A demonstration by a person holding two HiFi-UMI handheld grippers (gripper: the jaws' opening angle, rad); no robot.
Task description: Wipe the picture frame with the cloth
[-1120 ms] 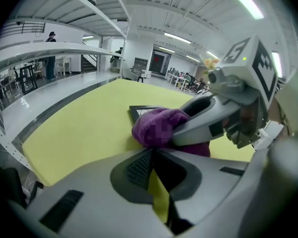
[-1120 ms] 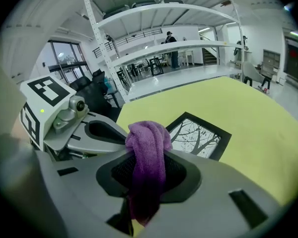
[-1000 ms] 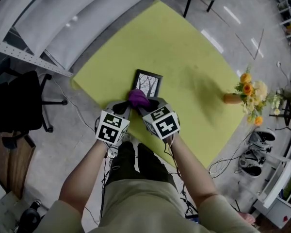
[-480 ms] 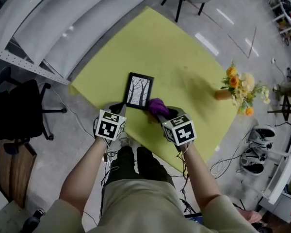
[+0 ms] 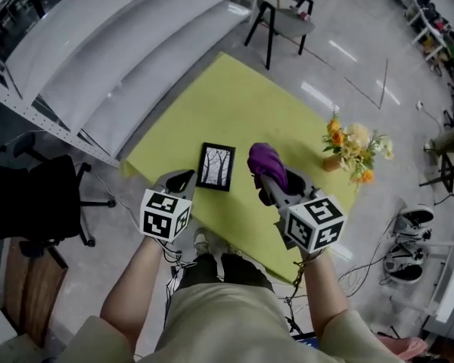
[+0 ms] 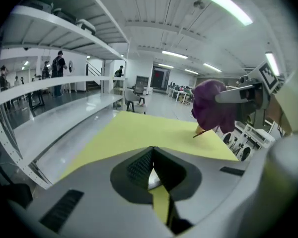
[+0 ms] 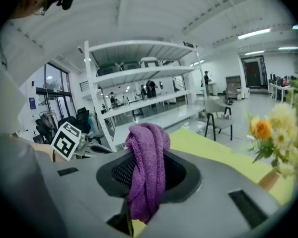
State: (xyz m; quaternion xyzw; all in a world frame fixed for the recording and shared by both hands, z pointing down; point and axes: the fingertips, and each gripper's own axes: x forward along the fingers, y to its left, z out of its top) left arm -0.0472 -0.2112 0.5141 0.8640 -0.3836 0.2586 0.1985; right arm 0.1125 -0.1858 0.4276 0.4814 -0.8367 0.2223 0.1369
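A black picture frame (image 5: pixel 216 166) with a tree print lies flat on the yellow table (image 5: pixel 234 104), near its front edge. My right gripper (image 5: pixel 266 178) is shut on a purple cloth (image 5: pixel 265 160), which it holds up to the right of the frame, clear of it. In the right gripper view the cloth (image 7: pixel 147 165) hangs bunched between the jaws. My left gripper (image 5: pixel 183 178) sits just left of the frame's near corner, jaws closed together with nothing between them (image 6: pixel 151 168). From the left gripper view the cloth (image 6: pixel 212 106) shows raised at the right.
A bunch of orange and cream flowers (image 5: pixel 352 150) lies at the table's right corner. A grey chair (image 5: pixel 284 12) stands beyond the table, white shelving (image 5: pixel 98 59) to the left, a black office chair (image 5: pixel 30 195) at far left, shoes (image 5: pixel 408 225) at right.
My right gripper has carried the cloth off the frame, rightward and upward. My left gripper has drawn a little left of the frame. The head view has shifted.
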